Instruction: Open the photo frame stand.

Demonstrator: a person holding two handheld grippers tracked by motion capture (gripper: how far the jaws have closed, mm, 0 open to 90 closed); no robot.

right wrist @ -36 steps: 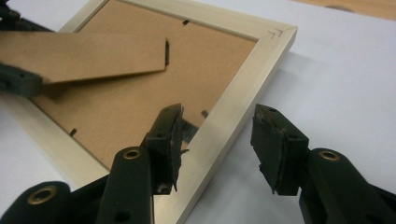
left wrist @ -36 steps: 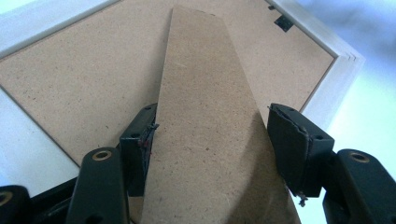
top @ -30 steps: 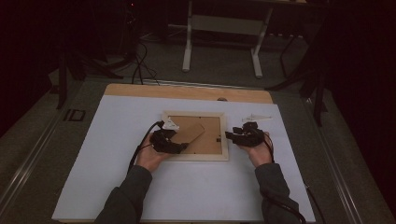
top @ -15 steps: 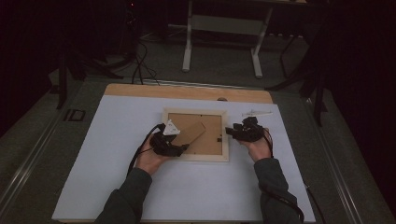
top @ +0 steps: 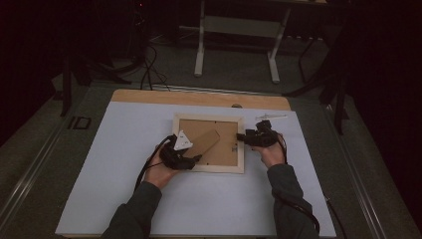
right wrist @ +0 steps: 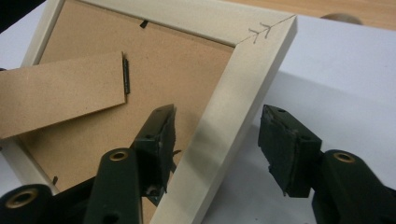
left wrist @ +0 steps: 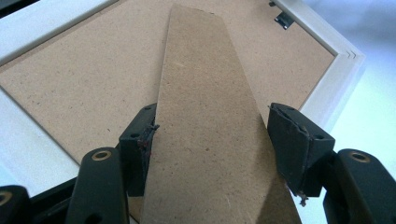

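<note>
A pale wooden picture frame [top: 219, 168] lies face down on the white table cover, with its brown backing board [right wrist: 177, 70] up. My left gripper [top: 194, 159] is at the frame's near left corner. It is shut across the width of the cardboard stand strip [left wrist: 201, 93], which rises off the backing. My right gripper [right wrist: 217, 140] straddles the frame's right rail [right wrist: 233, 93]. One jaw is over the backing and the other is outside the rail, over the table. Its jaws have just been opening, and a gap shows beside the rail.
A bare wooden strip of the table [top: 199, 97] runs along the back. A small pale object [top: 271, 118] lies behind the frame's right corner. Metal stand legs [top: 236, 45] and cables are on the dark floor beyond. A metal turn clip [left wrist: 284, 19] sits on the frame's inner edge.
The right gripper's jaws have spread wider around the frame's right rail. Both hands have stayed where they were, and the left gripper still has the stand.
</note>
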